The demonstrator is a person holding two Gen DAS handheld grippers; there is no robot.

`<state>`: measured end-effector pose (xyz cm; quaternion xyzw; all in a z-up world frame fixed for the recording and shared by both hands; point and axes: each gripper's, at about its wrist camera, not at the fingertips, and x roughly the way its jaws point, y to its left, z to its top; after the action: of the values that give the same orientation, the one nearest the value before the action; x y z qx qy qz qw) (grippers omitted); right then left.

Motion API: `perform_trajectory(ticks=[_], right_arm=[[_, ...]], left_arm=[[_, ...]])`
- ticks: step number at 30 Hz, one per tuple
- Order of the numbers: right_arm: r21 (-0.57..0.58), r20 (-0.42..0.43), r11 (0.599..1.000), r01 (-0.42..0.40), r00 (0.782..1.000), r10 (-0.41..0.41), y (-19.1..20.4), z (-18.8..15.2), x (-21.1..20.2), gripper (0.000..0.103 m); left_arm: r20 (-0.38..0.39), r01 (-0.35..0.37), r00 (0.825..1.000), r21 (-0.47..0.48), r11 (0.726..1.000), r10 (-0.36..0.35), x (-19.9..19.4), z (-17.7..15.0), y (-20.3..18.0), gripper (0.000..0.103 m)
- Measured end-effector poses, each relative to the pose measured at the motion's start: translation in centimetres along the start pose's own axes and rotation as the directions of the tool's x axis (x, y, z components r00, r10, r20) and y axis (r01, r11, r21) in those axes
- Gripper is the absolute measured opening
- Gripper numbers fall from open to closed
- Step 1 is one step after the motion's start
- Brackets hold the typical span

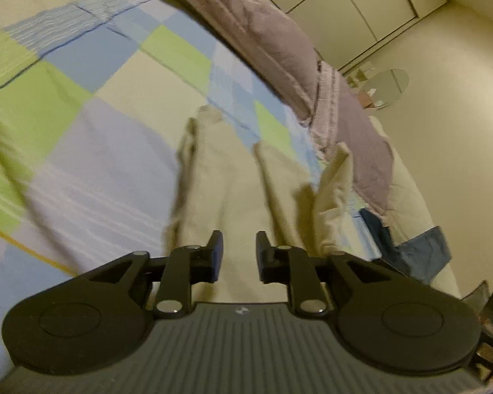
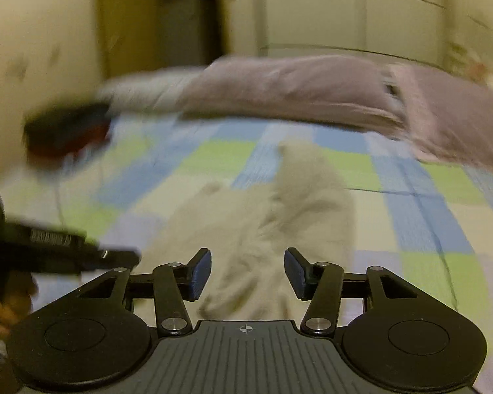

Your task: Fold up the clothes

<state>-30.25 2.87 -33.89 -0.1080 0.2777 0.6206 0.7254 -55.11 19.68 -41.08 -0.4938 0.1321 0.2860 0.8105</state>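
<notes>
Beige trousers (image 1: 233, 177) lie on the bed beneath both parted, empty hand-held grippers, left (image 1: 239, 256) and right (image 2: 247, 274).

Dim yellowish light, heavy motion blur, fisheye-bent edges.

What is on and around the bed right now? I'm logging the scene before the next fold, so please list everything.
Trousers: one, beige, lying on the bedspread ahead of both grippers.
Bedspread: one, checked blue, green and cream, covering the bed.
Blanket: one, mauve, bunched along the bed's far edge.
Blue cloth: one, dark blue, at the bed's edge.
Round table: one, pale, by the wall.
Cupboards: cream, along the wall.
Dark object: one, black and red, too blurred to identify.
Left gripper: black, open, empty.
Right gripper: black, open, empty.
</notes>
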Motion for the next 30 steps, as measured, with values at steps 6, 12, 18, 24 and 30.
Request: perform_trajectory(ticks=[6,12,18,24,30], right_arm=[[0.553,-0.137,0.824,0.123,0.989,-0.055,-12.4,-2.8,3.5,0.033],[0.451,-0.197,0.885,0.116,0.980,-0.029,-9.7,-3.2,6.8,0.033],[0.229,-0.201,0.969,0.096,0.978,-0.049,-6.2,-3.2,7.5,0.010],[0.134,-0.183,0.988,0.075,0.982,-0.049,-4.4,-3.2,7.8,0.006],[0.188,-0.182,0.981,0.047,0.983,-0.012,-5.0,-2.8,8.6,0.006]], left_arm=[[-0.091,0.104,0.989,-0.118,0.988,-0.115,5.6,0.2,-1.0,0.032],[-0.100,0.199,0.964,-0.336,0.921,-0.245,10.2,0.2,0.5,0.040],[-0.086,0.277,0.940,-0.376,0.884,-0.331,11.4,0.9,1.1,0.041],[-0.155,0.274,0.933,-0.284,0.919,-0.326,12.1,1.6,0.1,0.043],[-0.191,0.274,0.937,-0.123,0.954,-0.293,12.0,1.9,-1.6,0.018]])
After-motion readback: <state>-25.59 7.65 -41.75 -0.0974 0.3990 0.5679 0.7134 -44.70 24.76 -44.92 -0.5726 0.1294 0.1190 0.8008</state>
